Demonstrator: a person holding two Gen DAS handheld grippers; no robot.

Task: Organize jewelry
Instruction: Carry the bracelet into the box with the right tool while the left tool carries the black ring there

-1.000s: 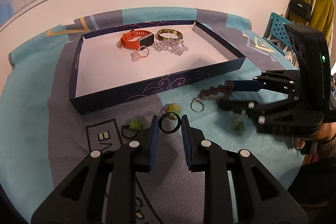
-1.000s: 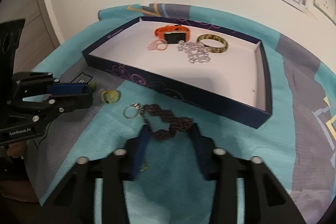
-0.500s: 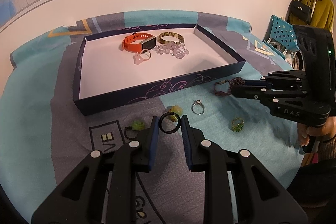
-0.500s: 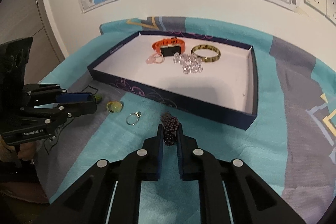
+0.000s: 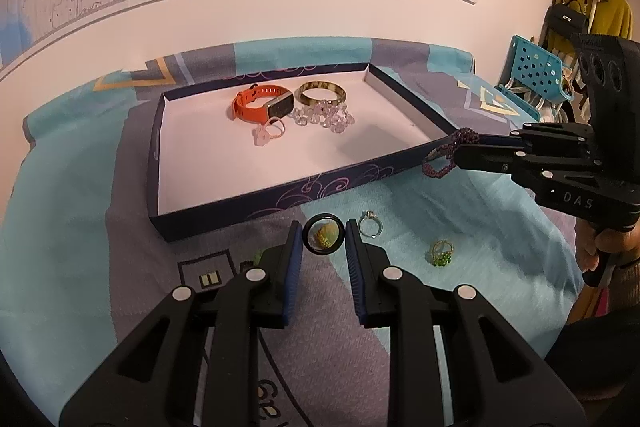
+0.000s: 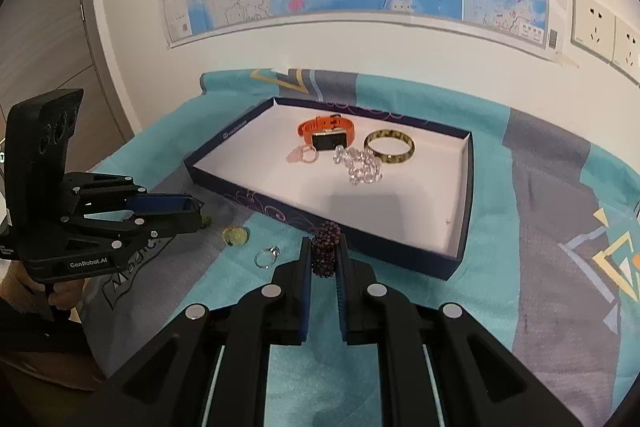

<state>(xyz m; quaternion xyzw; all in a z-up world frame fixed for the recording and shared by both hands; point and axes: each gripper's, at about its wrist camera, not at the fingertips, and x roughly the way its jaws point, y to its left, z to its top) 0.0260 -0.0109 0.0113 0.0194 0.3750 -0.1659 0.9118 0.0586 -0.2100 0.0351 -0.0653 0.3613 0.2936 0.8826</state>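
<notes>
Left gripper (image 5: 323, 242) at lower centre of the left wrist view, angled down over the cloth, jaws clamped on a black ring (image 5: 323, 237) held upright between the blue pads; right gripper (image 6: 323, 259) at lower centre of the right wrist view, pinched tight on a dark purple beaded bracelet (image 6: 325, 247), which hangs clear of the teal and grey tablecloth (image 6: 500, 267), just beside the tray's near wall; person's hand (image 5: 600, 247) on that gripper's handle at right edge of the left wrist view.

Shallow navy cardboard tray with white floor (image 5: 224, 211) mid-frame; inside, bunched toward the far wall: orange smartwatch (image 5: 262, 103), tortoiseshell bangle (image 5: 320, 93), clear crystal bead bracelet (image 5: 323, 115), small pink ring (image 5: 269, 133).

On cloth near the tray: silver ring (image 5: 370, 225), green beaded ring (image 5: 441, 253), yellow-green ring (image 6: 236, 235).

Versus a second ago: purple bracelet lay flat on the cloth between wider right jaws; now clamped and lifted; left grip on black ring unchanged.
</notes>
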